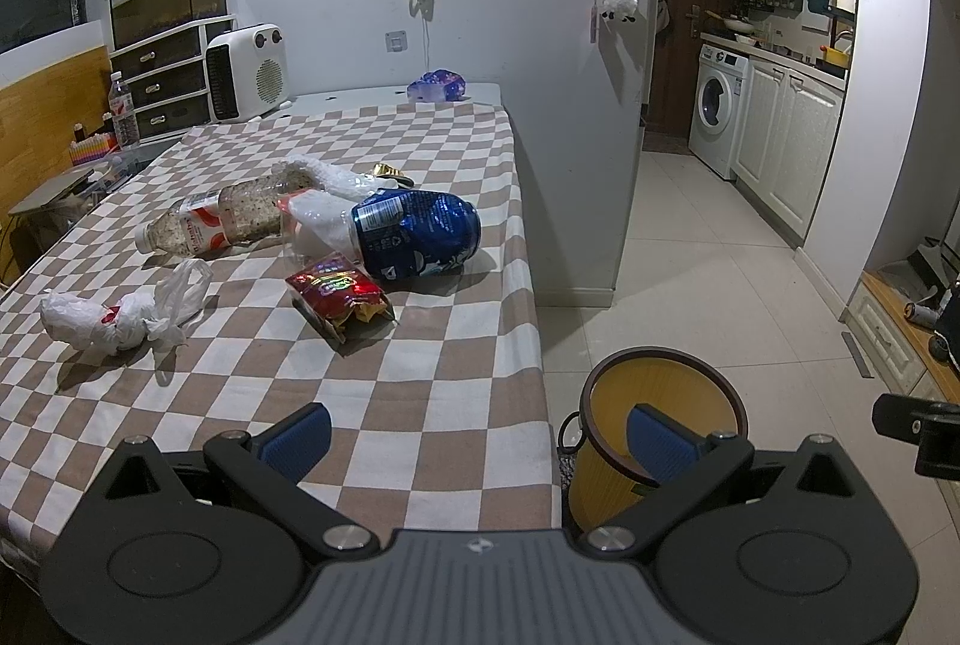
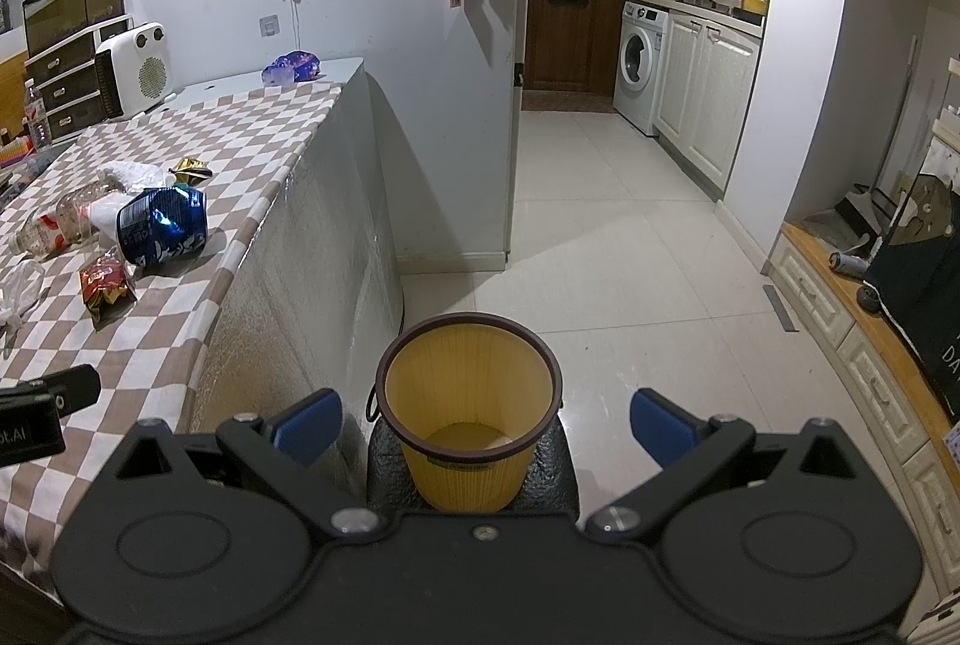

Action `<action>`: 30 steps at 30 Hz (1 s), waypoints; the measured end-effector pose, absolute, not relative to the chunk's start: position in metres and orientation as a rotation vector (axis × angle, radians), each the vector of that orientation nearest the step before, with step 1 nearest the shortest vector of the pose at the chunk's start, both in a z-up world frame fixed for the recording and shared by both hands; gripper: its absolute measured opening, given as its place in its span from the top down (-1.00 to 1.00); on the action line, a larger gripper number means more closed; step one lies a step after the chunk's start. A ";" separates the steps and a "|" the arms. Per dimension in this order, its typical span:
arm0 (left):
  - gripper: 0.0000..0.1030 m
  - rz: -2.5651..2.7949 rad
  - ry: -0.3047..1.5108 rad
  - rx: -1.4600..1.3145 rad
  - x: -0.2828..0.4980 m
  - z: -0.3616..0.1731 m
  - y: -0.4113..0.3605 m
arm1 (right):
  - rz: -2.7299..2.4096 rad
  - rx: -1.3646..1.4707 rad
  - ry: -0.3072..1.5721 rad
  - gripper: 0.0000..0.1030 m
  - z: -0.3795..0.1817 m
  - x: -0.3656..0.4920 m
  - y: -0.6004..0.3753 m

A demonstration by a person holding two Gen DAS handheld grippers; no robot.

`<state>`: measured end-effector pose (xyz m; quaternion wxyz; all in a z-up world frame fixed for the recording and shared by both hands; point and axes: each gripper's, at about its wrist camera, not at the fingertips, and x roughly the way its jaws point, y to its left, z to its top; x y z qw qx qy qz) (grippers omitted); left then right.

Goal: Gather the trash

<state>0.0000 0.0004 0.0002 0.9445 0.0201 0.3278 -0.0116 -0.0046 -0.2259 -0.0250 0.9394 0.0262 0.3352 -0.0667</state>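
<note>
- Over the near edge of the checkered-cloth worktop, the left tongs hover level, spread and empty.
- Above the yellow ribbed plastic bin on the floor, the right tongs hang spread, empty.
- Trash lies mid-worktop: a crumpled blue bag, red snack wrapper, clear bottle.

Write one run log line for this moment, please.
left tongs open, empty | right tongs open above yellow bin | bin looks empty | blue bag, red wrapper, bottle on table
</note>
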 end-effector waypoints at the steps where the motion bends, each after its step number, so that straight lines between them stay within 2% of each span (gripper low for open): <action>1: -1.00 -0.024 0.668 0.041 0.000 0.000 0.000 | -0.137 0.054 0.684 -1.00 -0.025 -0.005 -0.226; 19: -1.00 -0.028 0.666 0.037 0.000 0.000 0.001 | -0.138 0.055 0.684 -1.00 -0.022 -0.003 -0.226; 30: -1.00 -0.016 0.588 -0.021 0.005 -0.009 0.014 | -0.078 0.109 0.643 -1.00 -0.030 0.002 -0.229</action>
